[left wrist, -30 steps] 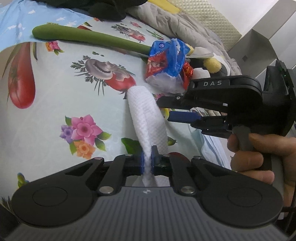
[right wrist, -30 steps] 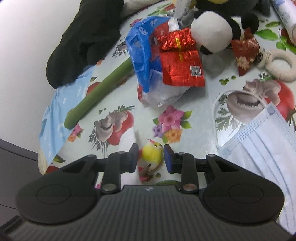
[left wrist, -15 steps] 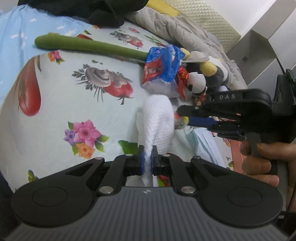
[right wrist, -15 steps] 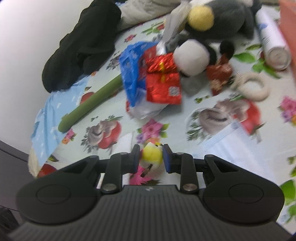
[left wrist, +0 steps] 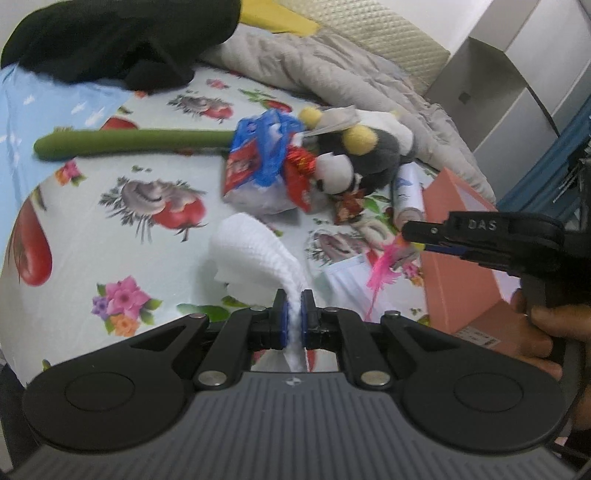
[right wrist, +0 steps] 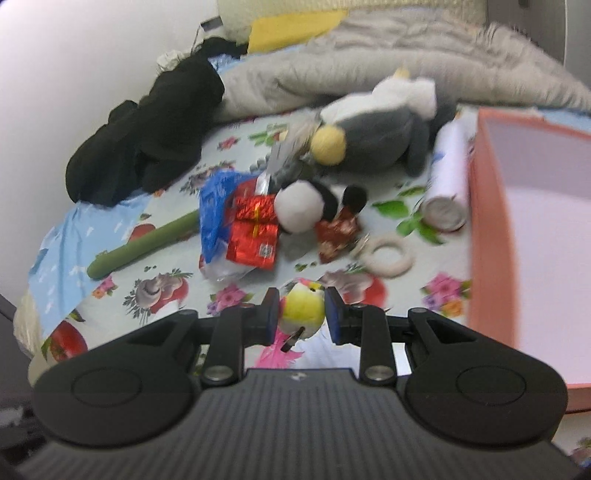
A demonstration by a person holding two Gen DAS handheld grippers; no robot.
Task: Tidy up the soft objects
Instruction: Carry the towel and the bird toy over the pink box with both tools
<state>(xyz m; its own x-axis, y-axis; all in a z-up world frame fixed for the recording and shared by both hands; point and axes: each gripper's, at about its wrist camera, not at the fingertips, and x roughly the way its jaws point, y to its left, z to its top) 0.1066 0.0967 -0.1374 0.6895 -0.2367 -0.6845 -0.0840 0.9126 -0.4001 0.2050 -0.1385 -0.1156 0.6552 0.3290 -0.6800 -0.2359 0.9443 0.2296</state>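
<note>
Both pickups looking made, the left hand-held gripper is pinching the white cloth above the bed while the right hand-held gripper is clamping the yellow bird toy, each probably needing carrying to the pink box.

Place: a bedroom in a home
Bed: flower-and-fruit printed sheet across the middle
Bedding: grey quilt at 12 o'clock, yellow pillow beside it
Clutter: plush toy and black clothing on the bed
</note>
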